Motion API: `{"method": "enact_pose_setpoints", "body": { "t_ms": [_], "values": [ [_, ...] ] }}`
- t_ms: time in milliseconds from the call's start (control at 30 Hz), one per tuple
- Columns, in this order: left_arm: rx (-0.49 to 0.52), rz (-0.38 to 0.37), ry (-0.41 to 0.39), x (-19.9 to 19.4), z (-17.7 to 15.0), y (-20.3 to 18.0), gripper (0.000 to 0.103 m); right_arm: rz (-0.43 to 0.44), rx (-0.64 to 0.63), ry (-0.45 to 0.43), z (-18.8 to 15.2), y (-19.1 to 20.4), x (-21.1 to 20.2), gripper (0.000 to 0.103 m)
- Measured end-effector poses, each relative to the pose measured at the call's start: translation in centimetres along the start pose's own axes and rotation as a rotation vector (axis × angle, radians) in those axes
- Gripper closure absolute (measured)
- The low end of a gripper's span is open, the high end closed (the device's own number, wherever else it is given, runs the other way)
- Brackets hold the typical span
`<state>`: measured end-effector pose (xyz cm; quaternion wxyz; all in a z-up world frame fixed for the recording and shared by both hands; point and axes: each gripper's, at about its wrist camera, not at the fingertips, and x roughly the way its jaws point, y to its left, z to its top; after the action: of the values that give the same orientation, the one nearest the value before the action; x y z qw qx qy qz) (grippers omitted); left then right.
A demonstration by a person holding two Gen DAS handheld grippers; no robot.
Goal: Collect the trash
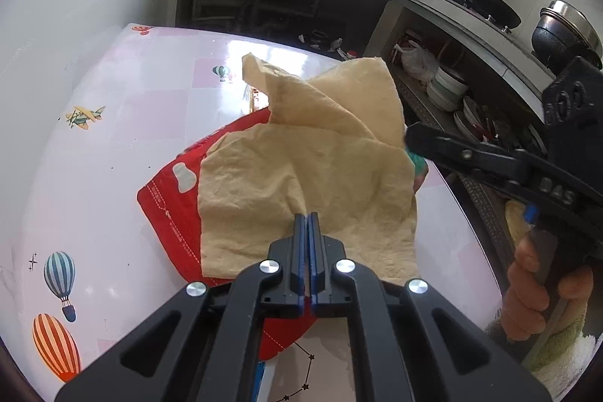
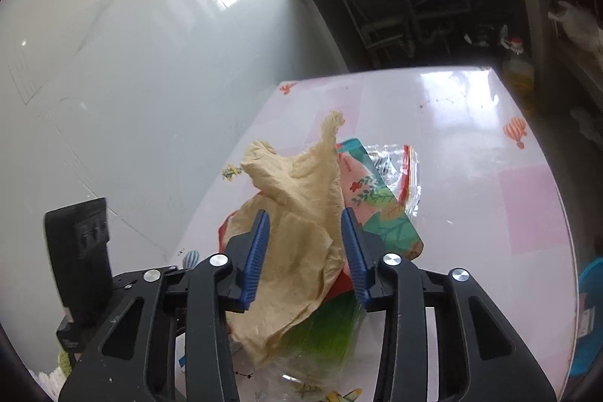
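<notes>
**Tan paper sheet held over a trash pile**

The left gripper (image 1: pixel 308 215) is clamped on the near edge of a crumpled tan paper sheet (image 1: pixel 301 157), which runs lengthwise away from it, its far corner pointing up. The right gripper (image 2: pixel 305 232) straddles the same sheet, jaws apart, pads not pressing. Beneath lies a red packet (image 1: pixel 169 191) on the table (image 1: pixel 113 93). Only the right wrist view shows the floral wrapper (image 2: pixel 377 206), the clear plastic bag (image 2: pixel 395 161) and green plastic (image 2: pixel 324 338); only the left shows the person's hand (image 1: pixel 527 289).
</notes>
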<state>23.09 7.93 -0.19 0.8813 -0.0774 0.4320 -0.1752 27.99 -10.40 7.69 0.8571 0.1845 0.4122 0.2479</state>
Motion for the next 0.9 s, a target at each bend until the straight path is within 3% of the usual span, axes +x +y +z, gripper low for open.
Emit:
{"method": "enact_pose_setpoints", "body": {
  "t_ms": [100, 167, 233, 400, 667, 833, 867, 900],
  "values": [
    [-0.038, -0.010, -0.002, -0.2, -0.1, 0.8, 0.100, 0.005, 0.045, 0.069, -0.3, -0.5, 1.6, 0.090],
    [-0.064, -0.041, 0.007, -0.2, -0.1, 1.2, 0.092, 0.052, 0.066, 0.099, -0.8, -0.7, 1.9, 0.094],
    [-0.107, -0.070, 0.022, 0.0, 0.0, 1.8, 0.067, 0.085, 0.072, 0.121, -1.6, -0.6, 1.7, 0.098],
    [-0.217, -0.168, 0.028, 0.2, 0.6, 2.6, 0.046, 0.129, -0.004, 0.152, -2.8, 0.6, 1.7, 0.098],
    [-0.365, -0.320, 0.073, 1.1, 1.2, 3.6, 0.042, 0.210, -0.139, 0.202, -4.6, 2.9, 2.2, 0.099],
    [-0.341, -0.288, 0.069, 1.0, 1.2, 3.2, 0.043, 0.246, -0.205, 0.199, -5.5, 4.6, 2.2, 0.099],
    [-0.336, -0.272, 0.069, 1.1, 1.2, 3.2, 0.046, 0.252, -0.210, 0.193, -5.6, 4.8, 2.1, 0.099],
    [-0.330, -0.252, 0.075, 1.2, 1.2, 3.2, 0.056, 0.258, -0.212, 0.186, -5.6, 4.8, 1.9, 0.098]
  ]
}}
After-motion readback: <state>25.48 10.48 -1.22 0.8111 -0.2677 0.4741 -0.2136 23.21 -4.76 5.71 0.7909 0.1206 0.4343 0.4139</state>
